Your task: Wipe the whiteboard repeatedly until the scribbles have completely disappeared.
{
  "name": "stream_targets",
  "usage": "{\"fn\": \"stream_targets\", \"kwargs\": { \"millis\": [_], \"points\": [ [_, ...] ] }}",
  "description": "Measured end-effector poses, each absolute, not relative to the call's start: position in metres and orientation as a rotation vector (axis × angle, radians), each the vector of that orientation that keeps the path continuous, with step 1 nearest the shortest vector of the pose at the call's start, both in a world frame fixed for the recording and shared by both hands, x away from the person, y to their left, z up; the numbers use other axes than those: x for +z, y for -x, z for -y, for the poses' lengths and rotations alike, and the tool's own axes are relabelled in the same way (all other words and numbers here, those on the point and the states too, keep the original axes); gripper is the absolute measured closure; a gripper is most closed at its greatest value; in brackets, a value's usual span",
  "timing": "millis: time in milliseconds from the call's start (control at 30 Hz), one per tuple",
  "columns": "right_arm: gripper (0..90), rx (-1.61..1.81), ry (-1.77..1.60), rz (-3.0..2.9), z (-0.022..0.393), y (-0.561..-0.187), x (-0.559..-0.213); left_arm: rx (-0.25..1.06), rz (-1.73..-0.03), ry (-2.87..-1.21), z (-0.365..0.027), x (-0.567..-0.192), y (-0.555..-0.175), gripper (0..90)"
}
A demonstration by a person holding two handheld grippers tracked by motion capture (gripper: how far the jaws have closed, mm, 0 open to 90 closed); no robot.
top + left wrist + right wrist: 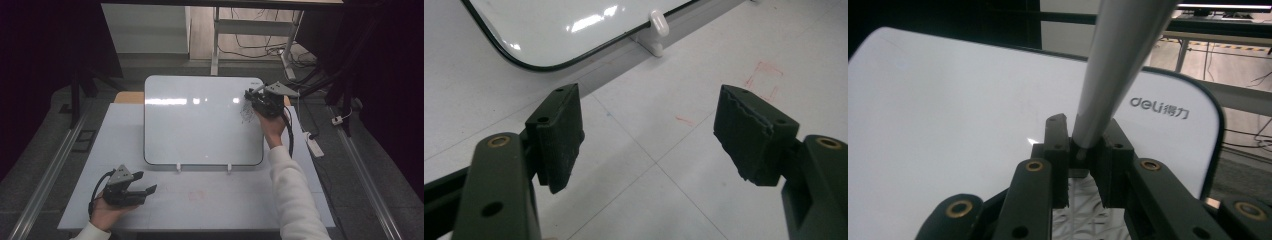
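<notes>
A white-surfaced whiteboard (200,120) with a dark rim lies tilted on the table, held by two white clips (178,167). My right gripper (253,96) is over the board's far right corner, shut on a grey marker (258,90). Black scribbles (247,114) mark the board just below it. In the right gripper view the marker (1120,65) rises from between the closed jaws of that gripper (1083,145), with scribbles (1083,212) beneath and the board (948,100) ahead. My left gripper (149,190) rests open near the table's front left, empty (649,135).
The pale table (240,200) carries faint red marks (196,195) in front of the board. A white power strip (314,145) lies off the table's right side. In the left gripper view the board's corner (564,25) and a clip (659,22) lie ahead.
</notes>
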State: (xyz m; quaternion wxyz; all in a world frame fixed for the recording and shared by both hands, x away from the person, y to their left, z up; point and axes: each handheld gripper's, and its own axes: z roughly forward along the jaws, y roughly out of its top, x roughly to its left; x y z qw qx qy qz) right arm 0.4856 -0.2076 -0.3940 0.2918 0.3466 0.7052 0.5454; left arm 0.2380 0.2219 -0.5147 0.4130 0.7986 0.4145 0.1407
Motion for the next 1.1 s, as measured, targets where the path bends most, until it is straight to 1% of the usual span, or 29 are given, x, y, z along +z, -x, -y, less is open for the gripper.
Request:
{"fn": "stream_targets", "kwargs": {
  "millis": [133, 267, 367, 500, 567, 667, 767, 833, 933, 967, 1033, 1100],
  "points": [
    [77.9, 1.467, -1.011, -1.776, 0.219, -0.492, -0.388, 0.356, -1.042, -2.009, -0.221, -0.514, -0.237, 28.2],
    [77.9, 1.402, -0.833, -1.930, 0.199, -0.478, -0.402, 0.358, -1.042, -2.009, -0.221, -0.514, -0.238, 28.2],
    [77.9, 1.412, -0.905, -1.852, 0.211, -0.486, -0.395, 0.352, -1.048, -2.012, -0.221, -0.516, -0.239, 28.2],
    [77.8, 1.459, -0.974, -1.793, 0.216, -0.491, -0.391, 0.360, -1.044, -2.008, -0.222, -0.514, -0.238, 28.2],
    [77.8, 1.429, -0.860, -1.911, 0.201, -0.484, -0.397, 0.359, -1.046, -2.005, -0.222, -0.514, -0.239, 28.2],
    [77.8, 1.393, -0.823, -1.927, 0.200, -0.484, -0.395, 0.357, -1.050, -2.013, -0.222, -0.516, -0.240, 28.2],
    [77.8, 1.434, -0.961, -1.823, 0.215, -0.490, -0.392, 0.356, -1.043, -2.012, -0.222, -0.515, -0.238, 28.2],
    [77.8, 1.418, -0.941, -1.844, 0.212, -0.486, -0.393, 0.363, -1.043, -2.005, -0.222, -0.514, -0.238, 28.2],
    [77.8, 1.354, -0.818, -1.941, 0.201, -0.476, -0.398, 0.360, -1.047, -2.007, -0.222, -0.515, -0.239, 28.2],
    [77.8, 1.346, -0.821, -1.939, 0.203, -0.477, -0.398, 0.359, -1.047, -2.009, -0.222, -0.515, -0.240, 28.2],
    [77.8, 1.412, -0.985, -1.807, 0.223, -0.484, -0.394, 0.363, -1.044, -2.010, -0.221, -0.515, -0.239, 28.2],
    [77.8, 1.393, -0.963, -1.820, 0.217, -0.479, -0.397, 0.369, -1.035, -2.008, -0.221, -0.514, -0.238, 28.2]
  ]
}}
